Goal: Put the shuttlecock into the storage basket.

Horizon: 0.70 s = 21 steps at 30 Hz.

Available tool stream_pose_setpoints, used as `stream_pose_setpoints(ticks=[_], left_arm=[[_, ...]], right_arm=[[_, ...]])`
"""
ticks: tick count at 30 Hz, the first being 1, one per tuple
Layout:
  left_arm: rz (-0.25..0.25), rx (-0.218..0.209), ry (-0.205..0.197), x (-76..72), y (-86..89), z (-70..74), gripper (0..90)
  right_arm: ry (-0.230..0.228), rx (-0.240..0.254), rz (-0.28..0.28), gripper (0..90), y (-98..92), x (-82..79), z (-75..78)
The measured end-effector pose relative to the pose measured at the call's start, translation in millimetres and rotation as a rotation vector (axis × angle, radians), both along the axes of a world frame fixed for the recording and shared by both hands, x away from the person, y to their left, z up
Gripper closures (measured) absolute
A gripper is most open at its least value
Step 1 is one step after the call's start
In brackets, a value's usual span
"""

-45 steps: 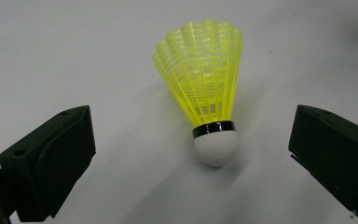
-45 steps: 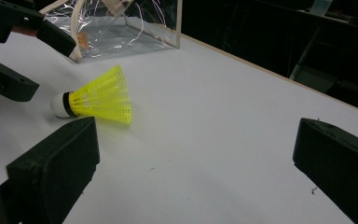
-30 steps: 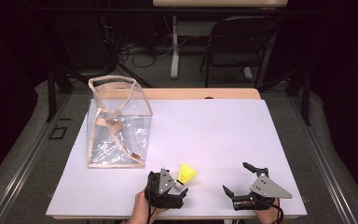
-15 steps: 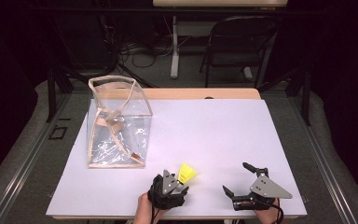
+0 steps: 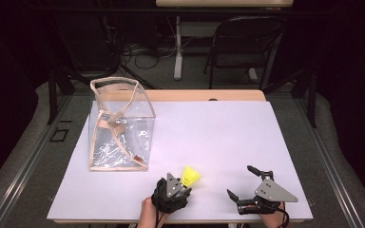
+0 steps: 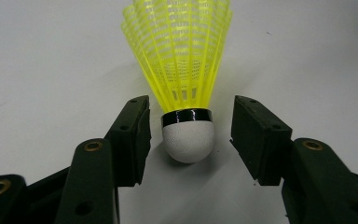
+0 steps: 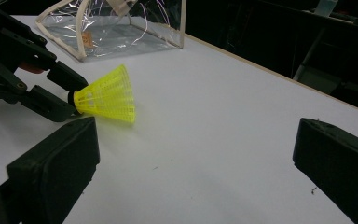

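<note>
High view: one bench with a smooth white top and a pale wooden strip along its far edge. One yellow shuttlecock lies on the sheet near the front edge, its flared skirt pointing away from the person. One clear plastic bag, box-shaped with beige trim and straps, stands at the left of the bench, well apart from the shuttlecock; a small tag inside may carry print, too small to read. The left claw sits at the cork end of the shuttlecock. The right claw rests near the front right, jaws spread, with nothing between them.

Left gripper view: the shuttlecock has a yellow mesh skirt of ribbed plastic, one glossy black band and a rounded white cork. The two black jaws flank the cork, each with a narrow gap; they have just been closing and do not yet touch it. No writing legible.

Right gripper view: two matte black pads stand wide apart over bare bench. Beyond, the left claw brackets the shuttlecock's base.
</note>
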<state>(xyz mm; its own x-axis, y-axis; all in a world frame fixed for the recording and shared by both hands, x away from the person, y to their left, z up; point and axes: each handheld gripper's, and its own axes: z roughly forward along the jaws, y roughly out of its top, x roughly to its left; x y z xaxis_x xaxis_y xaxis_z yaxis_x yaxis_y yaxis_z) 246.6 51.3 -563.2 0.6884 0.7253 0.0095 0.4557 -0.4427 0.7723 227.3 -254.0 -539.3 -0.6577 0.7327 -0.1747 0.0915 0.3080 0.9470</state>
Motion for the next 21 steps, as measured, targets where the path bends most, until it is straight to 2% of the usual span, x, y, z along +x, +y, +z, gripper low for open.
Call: stream_pose_setpoints(ticks=[12, 21], left_arm=[[0.013, 0.011, -0.002, -0.9, -1.8, -1.9, 53.1], [0.014, 0.0, -0.002, -0.7, -1.4, -2.4, 57.0]], right_arm=[[0.0, -0.001, 0.002, 0.0, 0.5, -0.1, 0.0], [0.004, -0.004, 0.003, 0.1, 1.0, 0.1, -0.3]])
